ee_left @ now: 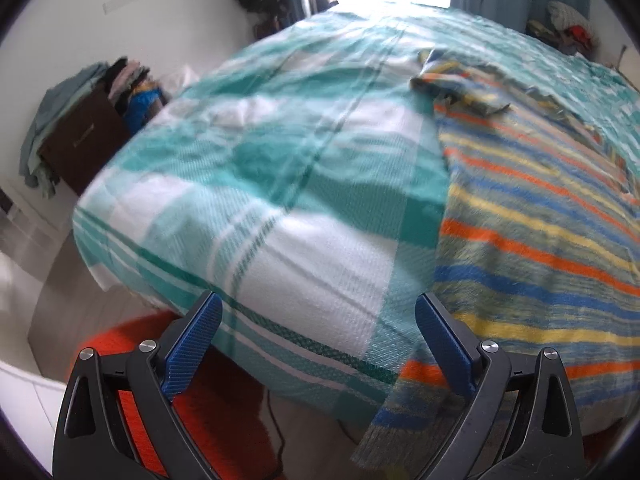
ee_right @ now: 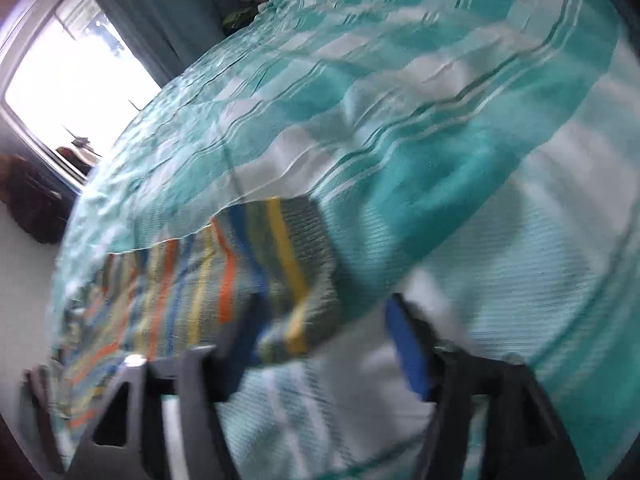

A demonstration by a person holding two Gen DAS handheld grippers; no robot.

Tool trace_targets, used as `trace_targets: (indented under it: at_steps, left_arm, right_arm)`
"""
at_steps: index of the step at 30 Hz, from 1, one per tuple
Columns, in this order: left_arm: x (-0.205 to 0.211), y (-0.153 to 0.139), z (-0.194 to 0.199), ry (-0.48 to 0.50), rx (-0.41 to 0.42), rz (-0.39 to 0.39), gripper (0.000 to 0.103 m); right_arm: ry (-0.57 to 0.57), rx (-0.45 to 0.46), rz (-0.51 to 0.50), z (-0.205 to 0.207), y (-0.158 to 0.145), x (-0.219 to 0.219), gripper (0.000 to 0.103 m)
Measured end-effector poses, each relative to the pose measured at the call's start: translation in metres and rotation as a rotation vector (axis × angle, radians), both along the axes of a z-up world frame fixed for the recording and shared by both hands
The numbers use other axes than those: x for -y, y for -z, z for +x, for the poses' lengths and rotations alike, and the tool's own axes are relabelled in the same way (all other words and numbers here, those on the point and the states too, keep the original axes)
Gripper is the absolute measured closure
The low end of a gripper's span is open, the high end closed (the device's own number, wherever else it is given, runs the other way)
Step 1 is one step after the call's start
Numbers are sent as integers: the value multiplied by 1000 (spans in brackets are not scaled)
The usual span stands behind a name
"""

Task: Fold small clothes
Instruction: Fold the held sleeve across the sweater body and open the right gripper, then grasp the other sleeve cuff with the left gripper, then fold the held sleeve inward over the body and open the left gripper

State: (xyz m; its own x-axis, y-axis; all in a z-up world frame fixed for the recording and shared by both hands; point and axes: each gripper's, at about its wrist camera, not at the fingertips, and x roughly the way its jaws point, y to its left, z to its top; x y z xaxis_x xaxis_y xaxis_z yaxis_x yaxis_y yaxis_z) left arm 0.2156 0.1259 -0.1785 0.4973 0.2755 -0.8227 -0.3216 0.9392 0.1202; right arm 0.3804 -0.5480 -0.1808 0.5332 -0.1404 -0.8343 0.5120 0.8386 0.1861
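My left gripper (ee_left: 318,344) stood with its jaws spread wide and nothing between them; beyond the fingers lay the teal checked bedspread (ee_left: 248,184), and the striped garment (ee_left: 536,240) began just past my right-hand finger, its near hem draped over the bed's edge below that finger. My right gripper (ee_right: 324,340) was also spread, pinching nothing, though its view was smeared; a corner of the same garment (ee_right: 224,280) sat just ahead of its left-hand finger, perhaps touching, I could not tell. I judged the garment's long axis to run away from my left fingers towards the far side of the bed, stripes crossing it, with a folded-over sleeve or flap (ee_left: 460,84) at the far end; seen from my right fingers it stretched off to the left. My right hand seemed the nearer to cloth worth taking, so the coming pinch looked to turn on reaching slightly left and forward; the left would need to shift right.
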Motion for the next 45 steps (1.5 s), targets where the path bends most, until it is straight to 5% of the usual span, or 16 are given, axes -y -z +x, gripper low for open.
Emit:
trace_targets:
  at_steps: [3,7,13,15,18,20,26,29,31,32,33,34,36,41,45]
  left_arm:
    - [5,-25,4,68,36,20,5]
    - [12,-59,37,149,76,-5,5]
    - [3,-88,124,167,107,-284,5]
    - [4,-86,143,164,115,-316,6]
    - [24,-72,168,219,94,-242,10]
    - [52,-57,182,310,50,-125,23]
    - [130,-14,205,613,20,290,25]
    - [131,13,231,635,-78,328,25]
    - [124,27,246,635,-124,283,28]
    - [122,27,250,635,-125,253,44]
    - [118,26,253,629,-134,218,63]
    - [109,23,260,602,-164,166,97]
    - [86,10,266,539,-151,51,99]
    - [-53,-40,261,124,34,-294,99]
    - [-145,-25,245,-167,31,-386,99]
  right_arm:
    - [-24,25,-142,-21,-26,-16,22]
    - [-164,82,-137,-47,-47,-62,22]
    - [-469,172,-57,-82,-54,-174,21]
    - [-561,190,-18,-99,-49,-212,18]
    - [-728,141,23,-110,-32,-265,18]
    - [-860,105,-5,-119,-20,-300,18]
    - [-1057,43,-73,-135,8,-348,18]
    - [-1052,40,-61,-134,10,-347,18]
    - [-1024,38,-44,-128,9,-337,18]
    - [-999,36,-33,-126,9,-331,18]
    - [-977,35,-19,-125,9,-326,18]
    - [-947,35,5,-121,9,-317,18]
    - [-910,41,32,-120,6,-306,18]
    - [-869,54,52,-116,2,-291,18]
    - [-878,46,37,-117,5,-294,17]
